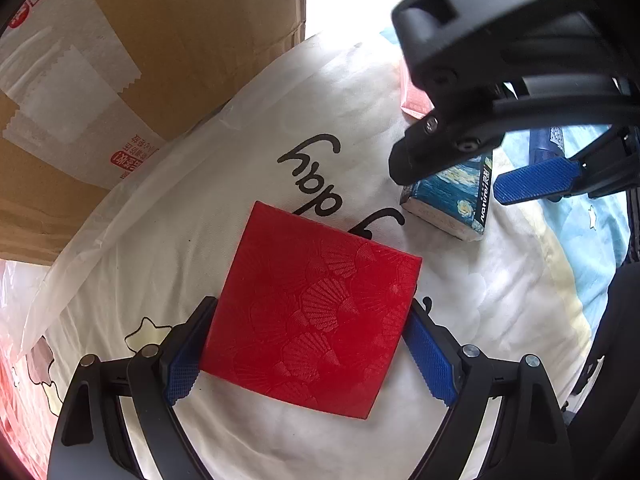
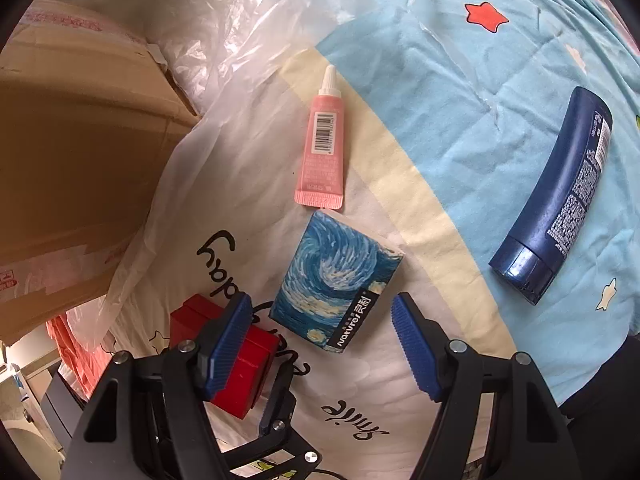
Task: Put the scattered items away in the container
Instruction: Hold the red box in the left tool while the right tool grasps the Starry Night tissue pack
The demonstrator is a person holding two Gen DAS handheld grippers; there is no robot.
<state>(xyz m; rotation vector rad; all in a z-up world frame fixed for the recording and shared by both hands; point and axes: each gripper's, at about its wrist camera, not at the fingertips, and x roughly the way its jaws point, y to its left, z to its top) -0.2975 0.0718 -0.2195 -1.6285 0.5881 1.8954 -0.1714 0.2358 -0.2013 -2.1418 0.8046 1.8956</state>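
While both grippers point down at a bed, the left gripper [image 1: 304, 344] has its blue pads pressed against opposite sides of a red box [image 1: 312, 312] with an embossed shell pattern, holding it at a wide spread. That box sits on a cream panel of the bedsheet [image 2: 440, 92], over black handwritten lettering. The right gripper [image 2: 324, 344] hangs with its jaws apart and nothing between the pads; just beyond its fingertips lies a tissue pack [image 2: 338, 280] printed with blue swirls, flat on the cream panel. Past the pack, almost touching its far edge, lies a pink tube [image 2: 324, 148] with a white cap. Well apart, on the light blue part of the sheet toward its right edge, lies a dark blue bottle [image 2: 560, 196]. A cardboard box [image 2: 80, 152] stands at the sheet's left edge, with clear plastic film [image 2: 240, 32] beside it.
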